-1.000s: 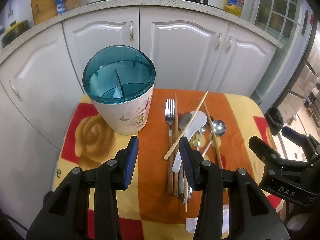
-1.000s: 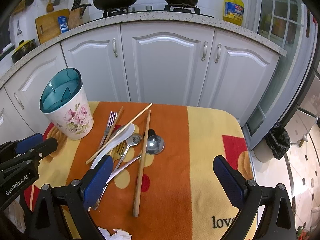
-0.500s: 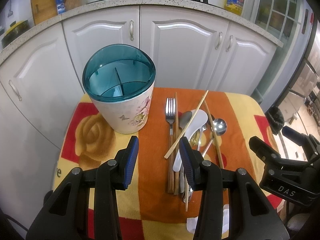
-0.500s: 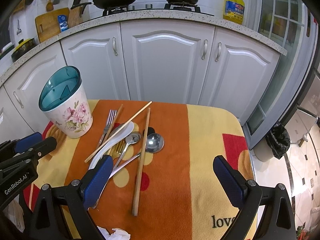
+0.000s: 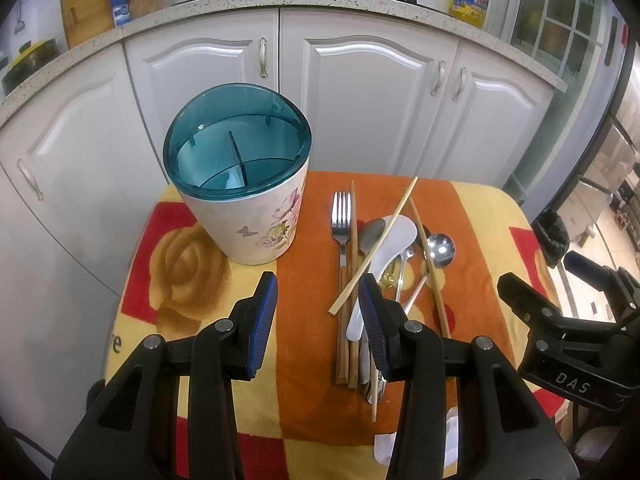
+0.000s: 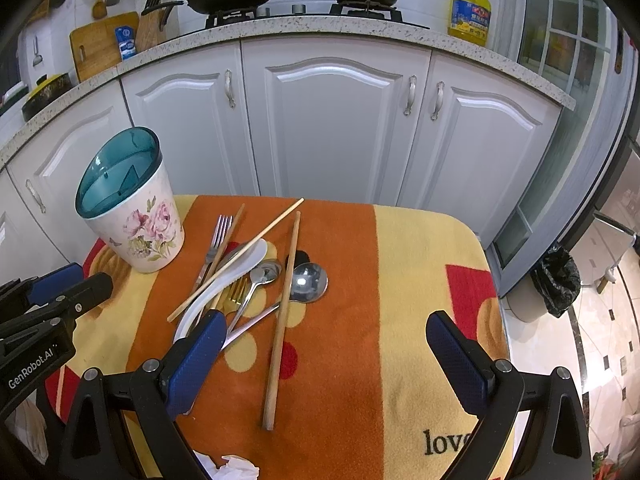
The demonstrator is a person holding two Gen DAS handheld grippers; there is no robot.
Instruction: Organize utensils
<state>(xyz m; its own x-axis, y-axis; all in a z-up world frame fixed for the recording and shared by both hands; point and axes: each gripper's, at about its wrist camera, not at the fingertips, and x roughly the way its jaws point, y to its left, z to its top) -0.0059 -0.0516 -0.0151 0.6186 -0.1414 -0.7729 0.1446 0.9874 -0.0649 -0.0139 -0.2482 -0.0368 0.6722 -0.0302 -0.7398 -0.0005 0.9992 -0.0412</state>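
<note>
A floral utensil holder (image 5: 244, 204) with a teal divided rim stands at the table's back left; it also shows in the right wrist view (image 6: 132, 216). A pile of utensils lies to its right: a fork (image 5: 342, 232), a white spoon (image 5: 386, 248), metal spoons (image 6: 306, 278), and several wooden chopsticks (image 6: 282, 316). My left gripper (image 5: 318, 320) is open and empty, hovering over the cloth just left of the pile. My right gripper (image 6: 324, 356) is wide open and empty, above the near end of the pile.
The table carries an orange, yellow and red cloth (image 6: 416, 280). White cabinet doors (image 6: 332, 132) stand close behind the table. Crumpled tissue (image 6: 236, 468) lies at the near edge. A black bin bag (image 6: 556, 280) sits on the floor to the right.
Both grippers have shifted slightly; the holder and utensils appear a little lower and nearer in the right wrist view. Nothing was taken hold of or let go.
</note>
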